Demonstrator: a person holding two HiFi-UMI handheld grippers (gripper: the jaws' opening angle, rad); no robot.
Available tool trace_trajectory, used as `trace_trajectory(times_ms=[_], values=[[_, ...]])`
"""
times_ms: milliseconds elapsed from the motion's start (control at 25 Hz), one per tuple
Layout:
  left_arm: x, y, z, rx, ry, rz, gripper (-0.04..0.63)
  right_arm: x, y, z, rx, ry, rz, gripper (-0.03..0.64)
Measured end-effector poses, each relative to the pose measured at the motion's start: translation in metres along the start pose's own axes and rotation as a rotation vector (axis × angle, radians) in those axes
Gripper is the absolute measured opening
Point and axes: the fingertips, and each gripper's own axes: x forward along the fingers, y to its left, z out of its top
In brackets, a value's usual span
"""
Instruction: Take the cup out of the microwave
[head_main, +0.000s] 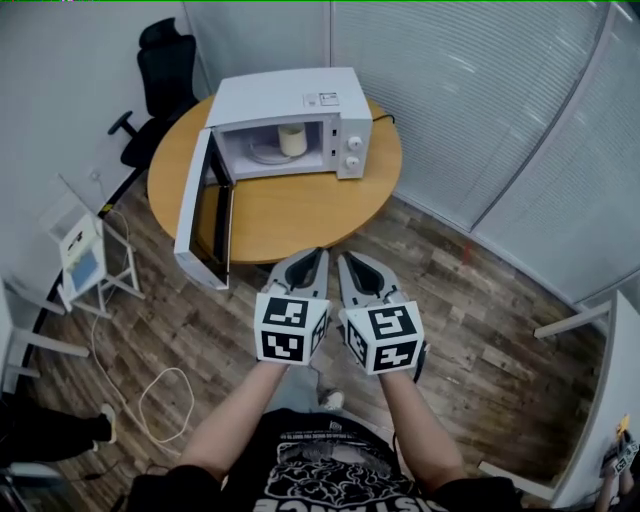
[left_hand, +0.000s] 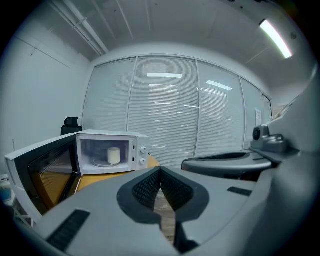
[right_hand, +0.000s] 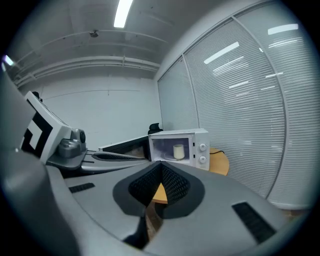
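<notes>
A white microwave (head_main: 290, 115) stands on a round wooden table (head_main: 290, 215), its door (head_main: 205, 215) swung wide open to the left. Inside, on the glass plate, sits a cream cup (head_main: 292, 139), upright. Both grippers hover side by side over the floor, short of the table's near edge and pointing at the microwave. My left gripper (head_main: 317, 253) is shut with nothing in it, and so is my right gripper (head_main: 346, 258). The left gripper view shows the cup (left_hand: 114, 155) far ahead, left of the closed jaws. In the right gripper view the cup (right_hand: 178, 151) lies ahead, slightly right.
A black office chair (head_main: 165, 75) stands behind the table at the left. A small white stand (head_main: 85, 255) and a looped white cable (head_main: 160, 400) are on the wooden floor at the left. Blind-covered glass walls (head_main: 480, 100) close the right side.
</notes>
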Motion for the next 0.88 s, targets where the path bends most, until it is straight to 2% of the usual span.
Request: trace_trajectory(times_ms=[400,880], values=[[0.071,0.037,0.014,-0.036,-0.011,0.032,0.009,0.068,-0.039,0.012,-0.028,0.022,0.029,0.015],[0.161,0.13,0.038,-0.065,0.0,0.061,0.009,0.193,-0.069,0.039,-0.032,0.068,0.048,0.016]])
